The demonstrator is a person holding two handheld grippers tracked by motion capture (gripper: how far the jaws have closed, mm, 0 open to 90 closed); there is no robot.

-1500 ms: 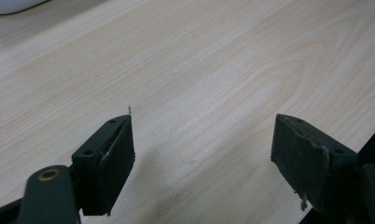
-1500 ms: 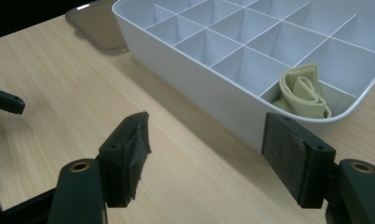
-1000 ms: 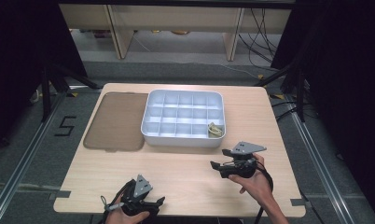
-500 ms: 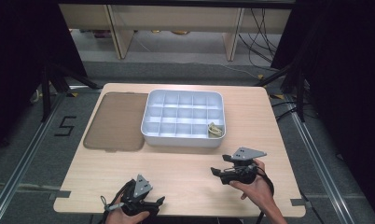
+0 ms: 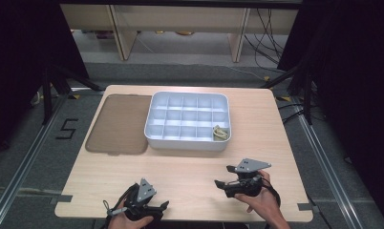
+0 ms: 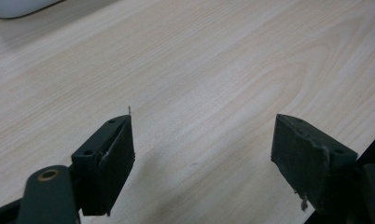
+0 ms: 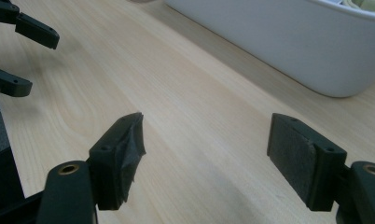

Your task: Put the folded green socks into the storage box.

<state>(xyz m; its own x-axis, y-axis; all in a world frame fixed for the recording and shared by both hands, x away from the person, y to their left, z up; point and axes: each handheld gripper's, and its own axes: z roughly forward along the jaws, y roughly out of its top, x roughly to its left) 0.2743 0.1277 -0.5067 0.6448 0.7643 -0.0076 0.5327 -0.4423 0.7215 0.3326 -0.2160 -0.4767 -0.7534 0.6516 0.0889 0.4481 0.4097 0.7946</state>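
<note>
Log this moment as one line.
left tool: open, empty | right tool: open, empty | white compartment tray: one item, near-right cell

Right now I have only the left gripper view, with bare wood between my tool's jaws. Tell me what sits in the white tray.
Observer: The white tray is split into compartments. One small yellowish bundle lies in its near right corner compartment; the others look empty.
Operator: Now report the right tool.
Observer: The right tool is over the near part of the table, jaws open with nothing between them, pointing left across the wood.
Operator: Say what lies left of the tray.
Observer: A flat brown panel lies right beside the tray's left side.
</note>
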